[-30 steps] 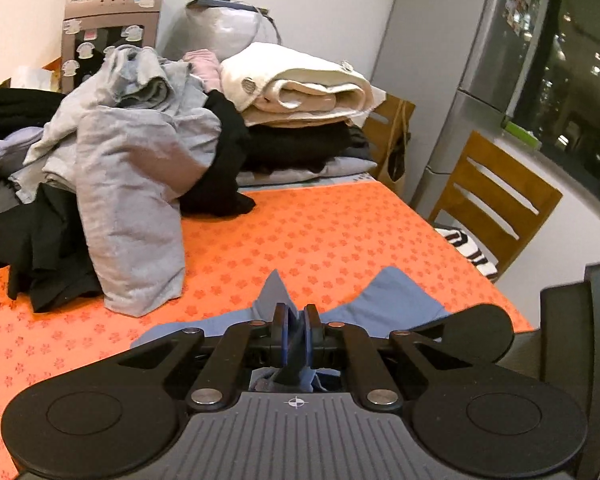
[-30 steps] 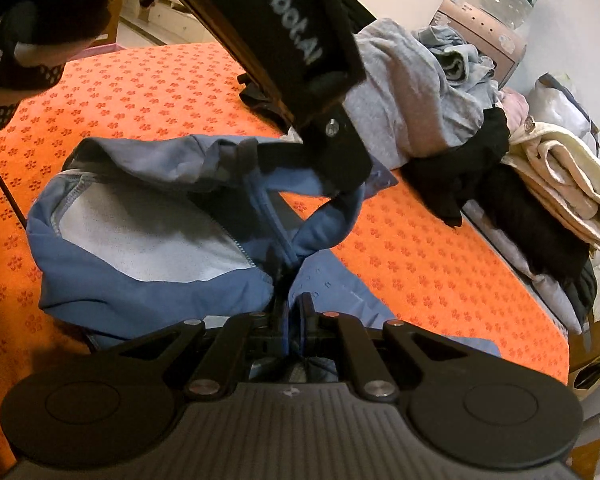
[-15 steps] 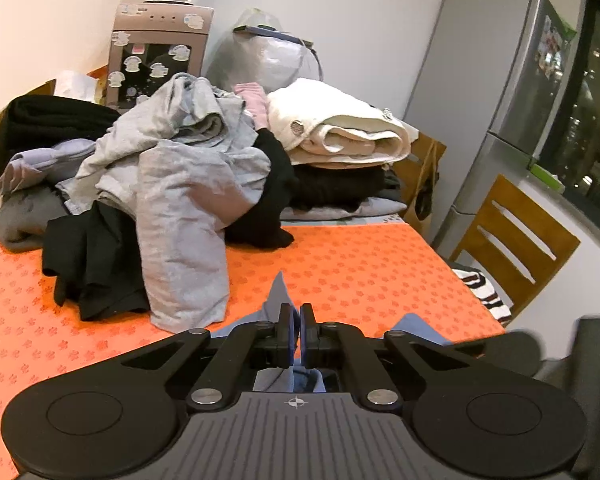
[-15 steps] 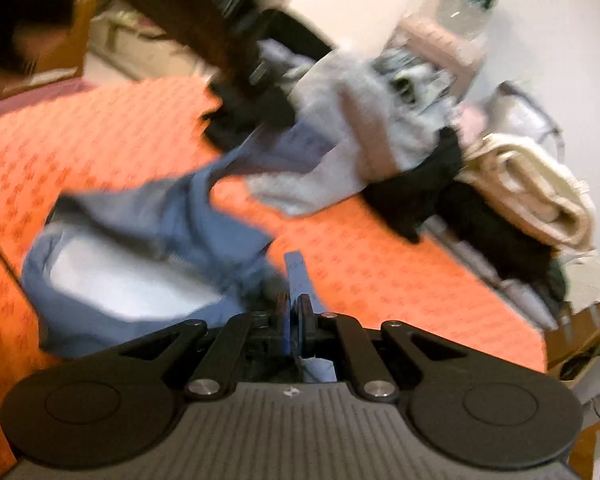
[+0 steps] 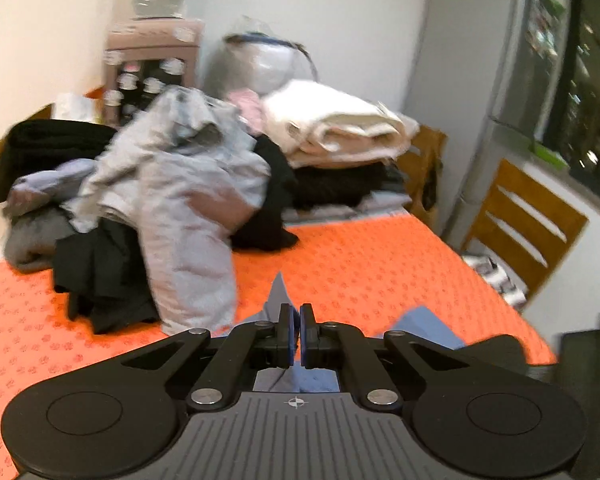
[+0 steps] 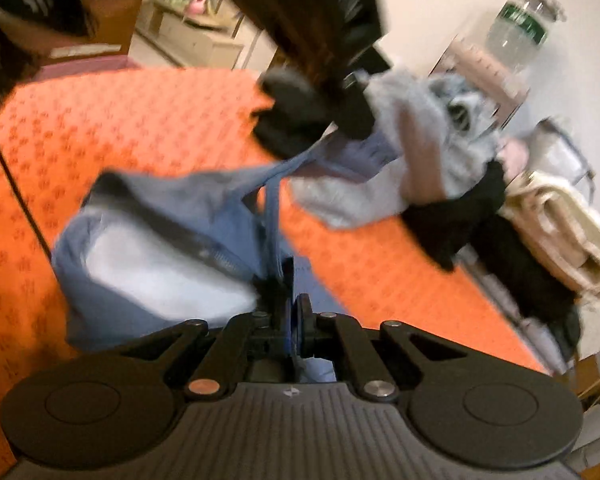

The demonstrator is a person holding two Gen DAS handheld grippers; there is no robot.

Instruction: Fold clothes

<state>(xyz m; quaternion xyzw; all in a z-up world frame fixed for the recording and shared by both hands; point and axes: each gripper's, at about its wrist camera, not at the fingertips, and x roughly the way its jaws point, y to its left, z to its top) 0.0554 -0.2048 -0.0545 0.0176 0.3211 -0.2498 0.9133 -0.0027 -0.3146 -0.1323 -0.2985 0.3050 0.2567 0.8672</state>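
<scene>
Left wrist view: left gripper (image 5: 295,326) closed, pads pinching blue garment (image 5: 279,294); a pointed tip of blue cloth sticks up just past the fingertips, more blue cloth under the jaws and to the right (image 5: 422,326). Orange tablecloth (image 5: 364,264) with small flower print ahead. Laundry pile (image 5: 188,208) at far side of table: grey hoodie on top, black items under and beside it. Folded cream blanket (image 5: 340,128) sits on a black stack, right of pile. Water dispenser (image 5: 152,64) with bottle on top behind pile, bagged bundle (image 5: 268,60) beside it against wall. Fridge (image 5: 496,80) at right, wooden chair (image 5: 528,224) next to table edge. Frame blurred.

Right wrist view: right gripper (image 6: 293,312) closed on blue garment (image 6: 172,240), a seam or edge strip running up from between the pads. Garment is partly lifted off the tablecloth (image 6: 100,120), pale inner lining facing up at left, a taut band stretching up-right to the left gripper (image 6: 340,120), dark and blurred at upper centre. Laundry pile (image 6: 420,152) at right behind it, cream blanket (image 6: 560,232) far right, dispenser bottle (image 6: 520,32) upper right. Person's dark sleeve (image 6: 24,8) at top left, thin black cable (image 6: 16,196) crossing the left edge. Heavy blur, fine detail unreadable.
</scene>
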